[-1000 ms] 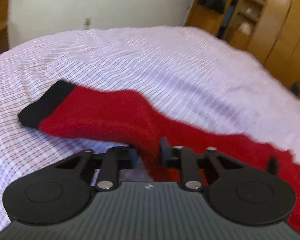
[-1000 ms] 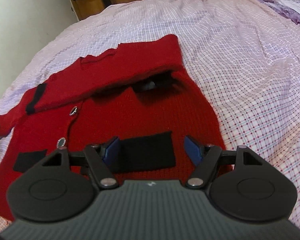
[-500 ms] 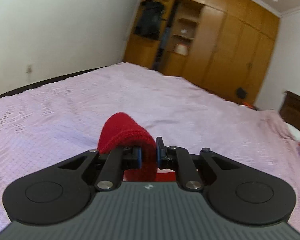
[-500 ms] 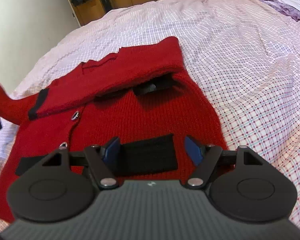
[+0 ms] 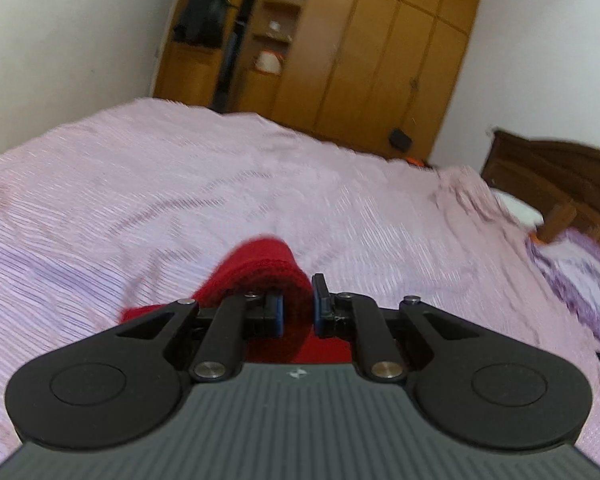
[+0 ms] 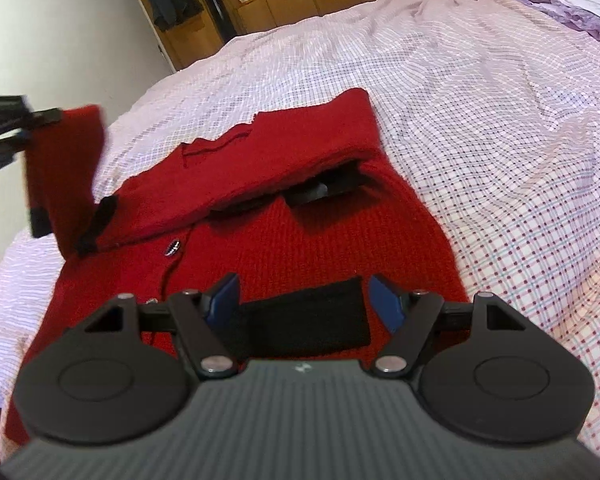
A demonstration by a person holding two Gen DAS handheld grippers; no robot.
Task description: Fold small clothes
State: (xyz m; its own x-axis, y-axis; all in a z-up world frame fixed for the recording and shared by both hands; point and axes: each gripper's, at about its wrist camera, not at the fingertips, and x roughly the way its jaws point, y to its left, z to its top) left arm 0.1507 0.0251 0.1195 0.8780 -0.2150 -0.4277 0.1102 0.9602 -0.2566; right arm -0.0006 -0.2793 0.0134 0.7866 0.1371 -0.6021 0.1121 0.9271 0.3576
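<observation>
Left hand-held gripper (image 5: pixel 296 314) clamped on lifted sleeve (image 6: pixel 62 152), right hand-held gripper (image 6: pixel 304 304) open above cardigan (image 6: pixel 300 236); next, lay sleeve toward 3 o'clock across it.

Red knitted cardigan (image 6: pixel 300 236) with black pocket patch (image 6: pixel 308 320) and black cuff trim (image 6: pixel 96 220). Pink-and-white checked bedsheet (image 6: pixel 500 160), red and blue lines. Honey-brown wooden wardrobe (image 5: pixel 360 48). Blue-padded black hand-held gripper (image 6: pixel 306 304).
</observation>
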